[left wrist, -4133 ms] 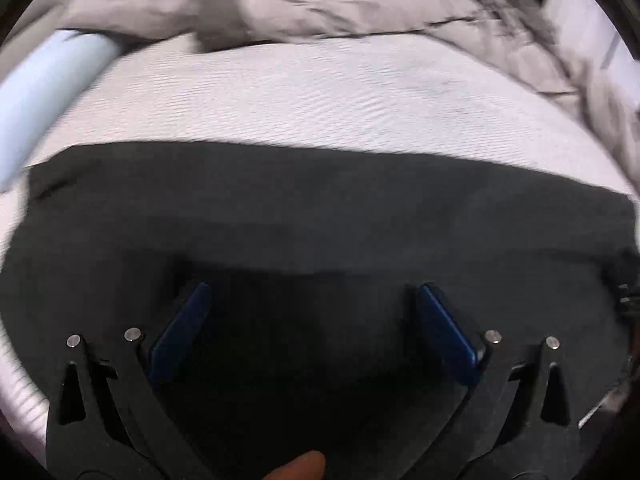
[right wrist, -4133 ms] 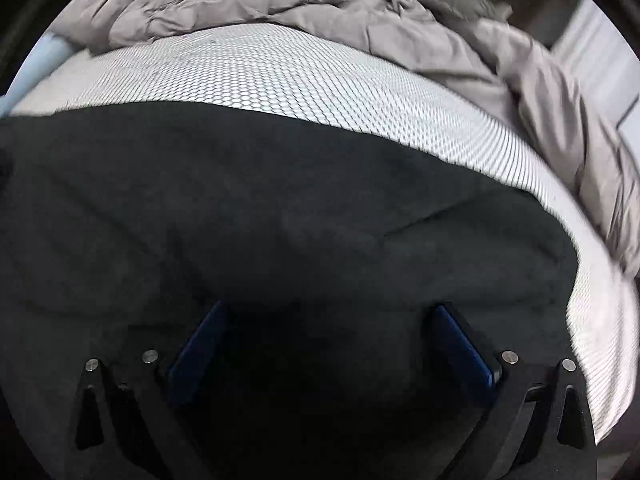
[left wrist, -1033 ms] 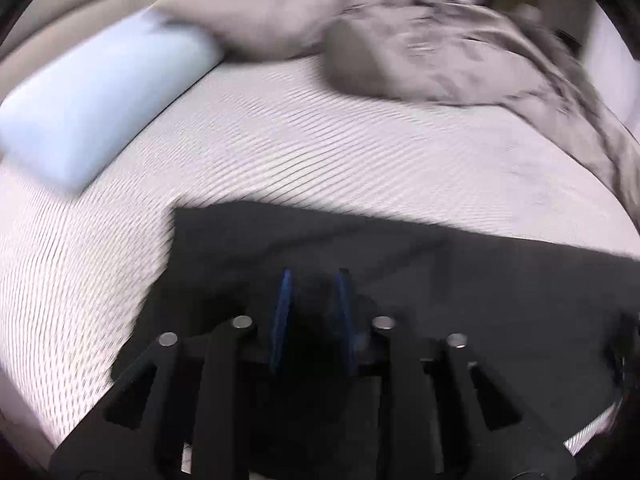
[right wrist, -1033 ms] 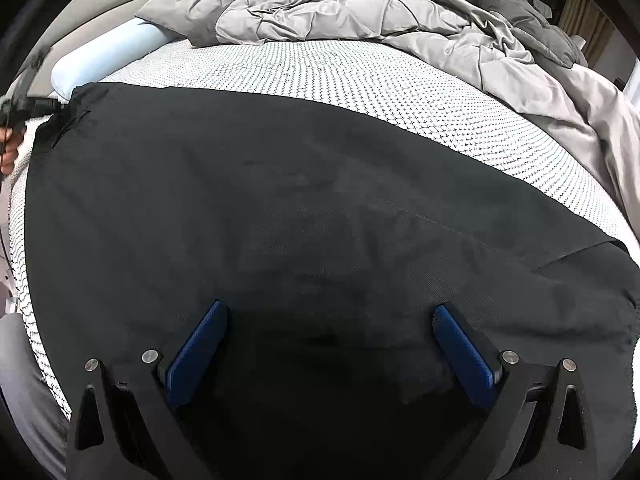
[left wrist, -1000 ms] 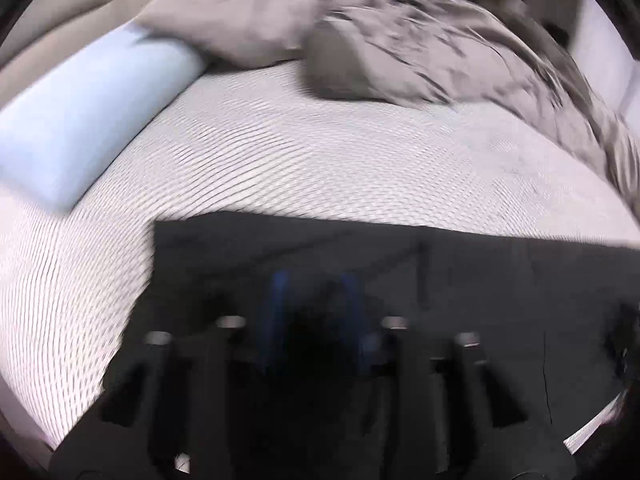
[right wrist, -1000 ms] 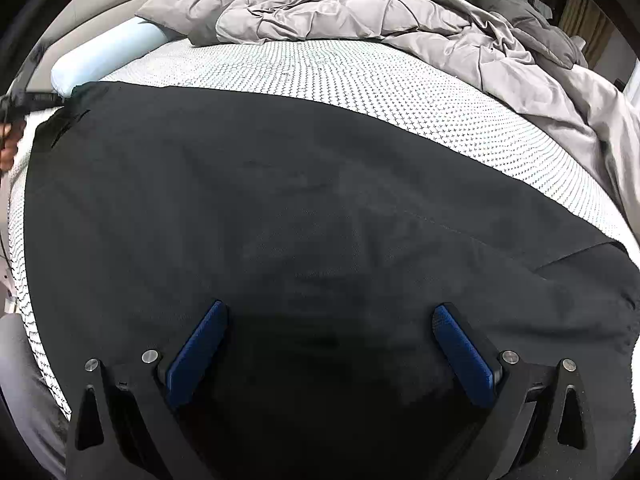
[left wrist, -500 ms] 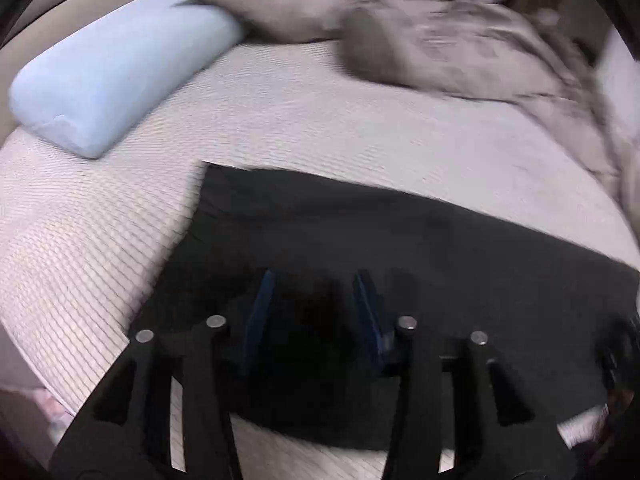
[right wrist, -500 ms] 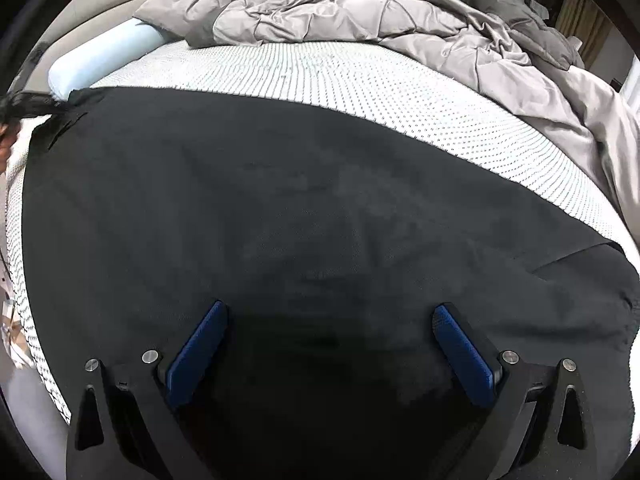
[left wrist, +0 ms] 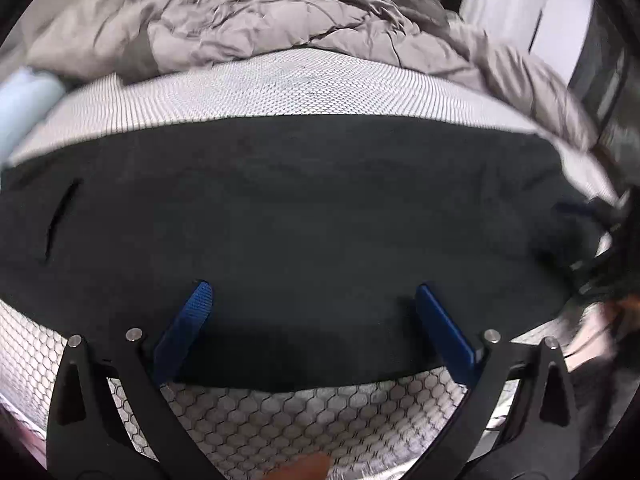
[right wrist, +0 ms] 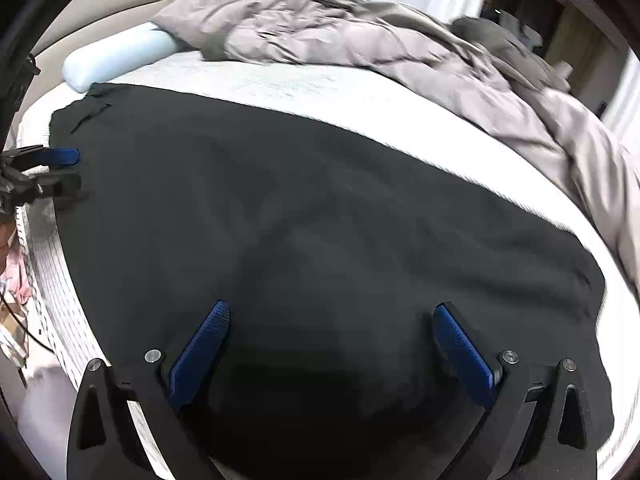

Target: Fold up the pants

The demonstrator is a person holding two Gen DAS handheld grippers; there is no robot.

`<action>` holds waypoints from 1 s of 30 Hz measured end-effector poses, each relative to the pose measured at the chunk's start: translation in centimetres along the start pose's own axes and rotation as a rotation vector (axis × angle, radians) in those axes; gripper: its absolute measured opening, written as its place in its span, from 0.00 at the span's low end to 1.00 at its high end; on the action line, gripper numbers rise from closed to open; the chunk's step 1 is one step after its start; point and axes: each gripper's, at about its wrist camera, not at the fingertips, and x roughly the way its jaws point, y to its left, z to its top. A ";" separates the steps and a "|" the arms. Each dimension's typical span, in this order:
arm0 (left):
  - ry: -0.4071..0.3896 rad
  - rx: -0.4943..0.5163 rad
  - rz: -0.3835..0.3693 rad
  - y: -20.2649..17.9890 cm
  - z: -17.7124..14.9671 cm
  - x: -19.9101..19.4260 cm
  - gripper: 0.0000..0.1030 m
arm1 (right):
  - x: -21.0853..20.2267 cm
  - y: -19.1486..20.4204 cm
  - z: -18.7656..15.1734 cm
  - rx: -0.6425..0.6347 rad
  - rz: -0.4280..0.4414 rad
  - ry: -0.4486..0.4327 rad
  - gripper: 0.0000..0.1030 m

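The black pants [left wrist: 320,208] lie spread flat across the white honeycomb-patterned mattress [left wrist: 304,420], a pocket slit [left wrist: 60,220] at their left end. My left gripper [left wrist: 312,294] hovers over the near edge of the pants. Its jaws are opening, spread wide, and the pads press on nothing. It also shows at the left rim of the right wrist view, left gripper [right wrist: 68,172], by the pants' waist end. My right gripper [right wrist: 331,313] stands open above the pants [right wrist: 320,220], with only flat cloth below its fingers.
A crumpled grey duvet [right wrist: 360,40] is heaped along the far side of the bed and down its right. A pale blue bolster pillow [right wrist: 116,56] lies at the far left. The mattress edge [right wrist: 48,288] drops away at the near left.
My left gripper was nearly shut with black cloth between its pads. It has let go, spread wide and swung sideways along the pants. The right gripper shifted slightly and stayed open.
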 end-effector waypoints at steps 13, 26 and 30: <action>-0.051 0.102 0.077 -1.9 6.4 -3.1 0.99 | -5.0 -15.2 -8.8 0.554 -0.249 -0.029 1.00; 0.054 0.198 -0.094 -11.3 0.9 1.8 0.99 | -5.6 -19.8 -14.2 0.931 0.205 -0.125 0.91; 0.067 0.152 -0.100 -11.2 0.8 2.9 0.99 | -3.5 -19.6 -12.4 0.941 0.238 -0.162 0.91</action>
